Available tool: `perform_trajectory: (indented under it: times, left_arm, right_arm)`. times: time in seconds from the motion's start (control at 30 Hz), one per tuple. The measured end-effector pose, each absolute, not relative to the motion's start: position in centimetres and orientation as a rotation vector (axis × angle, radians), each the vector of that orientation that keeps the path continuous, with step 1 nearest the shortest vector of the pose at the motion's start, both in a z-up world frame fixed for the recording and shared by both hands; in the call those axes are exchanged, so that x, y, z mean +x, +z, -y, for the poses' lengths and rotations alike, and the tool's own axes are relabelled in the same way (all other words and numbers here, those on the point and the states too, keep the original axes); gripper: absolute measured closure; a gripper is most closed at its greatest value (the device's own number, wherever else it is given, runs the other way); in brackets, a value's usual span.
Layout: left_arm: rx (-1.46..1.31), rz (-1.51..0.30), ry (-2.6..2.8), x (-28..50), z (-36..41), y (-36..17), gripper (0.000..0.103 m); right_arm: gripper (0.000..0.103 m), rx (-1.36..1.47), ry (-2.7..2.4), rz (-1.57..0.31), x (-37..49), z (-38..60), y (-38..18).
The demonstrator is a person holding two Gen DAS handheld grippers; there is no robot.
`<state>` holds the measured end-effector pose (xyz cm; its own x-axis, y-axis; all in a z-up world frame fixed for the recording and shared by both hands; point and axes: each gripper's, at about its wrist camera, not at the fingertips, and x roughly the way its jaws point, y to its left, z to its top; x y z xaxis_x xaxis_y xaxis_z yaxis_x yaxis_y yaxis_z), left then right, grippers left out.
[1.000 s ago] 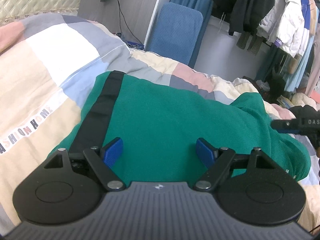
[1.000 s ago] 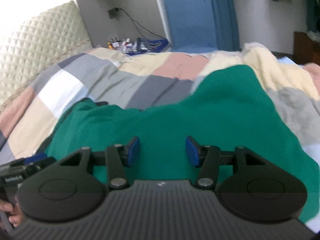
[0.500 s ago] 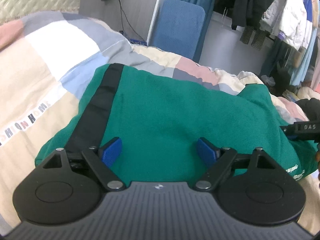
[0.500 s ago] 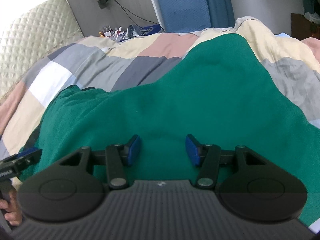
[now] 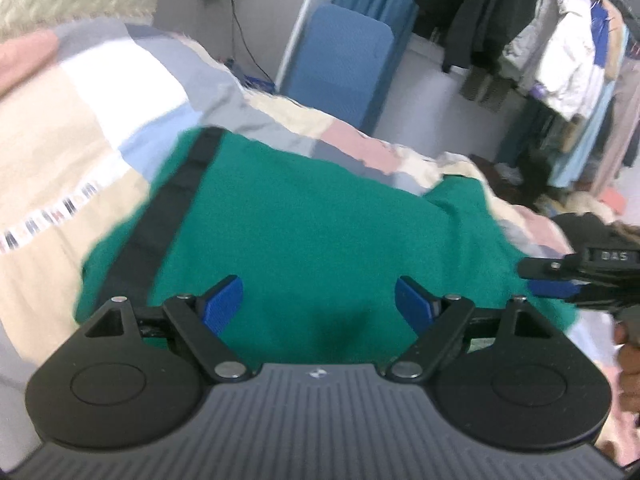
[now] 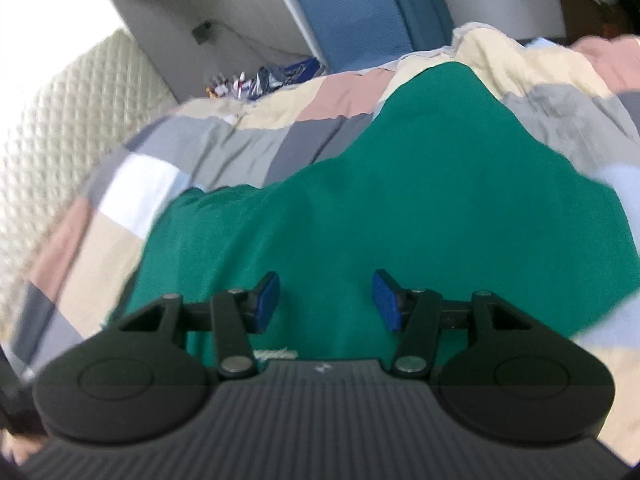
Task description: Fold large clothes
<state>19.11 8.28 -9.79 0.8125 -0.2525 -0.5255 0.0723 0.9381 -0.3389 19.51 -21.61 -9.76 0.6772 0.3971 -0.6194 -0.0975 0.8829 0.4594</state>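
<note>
A large green garment (image 5: 304,232) with a black band (image 5: 168,216) along its left edge lies spread on the bed. It also shows in the right wrist view (image 6: 400,208). My left gripper (image 5: 318,300) is open and empty, just above the garment's near edge. My right gripper (image 6: 326,300) is open and empty over the garment's near right part, beside a small white print (image 6: 276,354). The right gripper also shows at the right edge of the left wrist view (image 5: 556,276).
A patchwork quilt (image 5: 80,128) in beige, grey, pink and white covers the bed. A blue padded chair (image 5: 340,60) stands behind the bed. Clothes hang on a rack (image 5: 560,52) at the back right. A quilted headboard (image 6: 60,120) is at the left.
Both grippers have moved forward and lower over the green garment, which now fills more of each view. Both stay open. The right gripper shows closer in the left wrist view.
</note>
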Motion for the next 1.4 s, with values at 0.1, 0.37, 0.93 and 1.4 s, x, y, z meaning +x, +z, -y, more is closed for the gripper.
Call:
perform_trajectory:
  times: [0.1,0.37,0.93,1.4]
  left_arm:
    - [-0.381,-0.641,-0.211,18.6,-8.1,-10.0,0.016]
    - [-0.645,-0.756,-0.202,20.4,-10.6,-12.3,0.015]
    - [-1.305,-0.791,-0.158,22.2,-16.1,-18.8,0.008]
    - [-1.254,-0.647,-0.290,21.7,-16.4,-15.5,0.010]
  right_arm:
    - [0.048,0.522,0.279,-0.797,18.0,22.1,-10.1]
    - [0.039,0.753,0.256,-0.872,17.7,23.6,-13.1]
    - [0.018,1.258,-0.057,-0.769,16.8,28.5,-18.3]
    - [0.014,1.404,0.085,-0.644,17.1,31.9,-16.5]
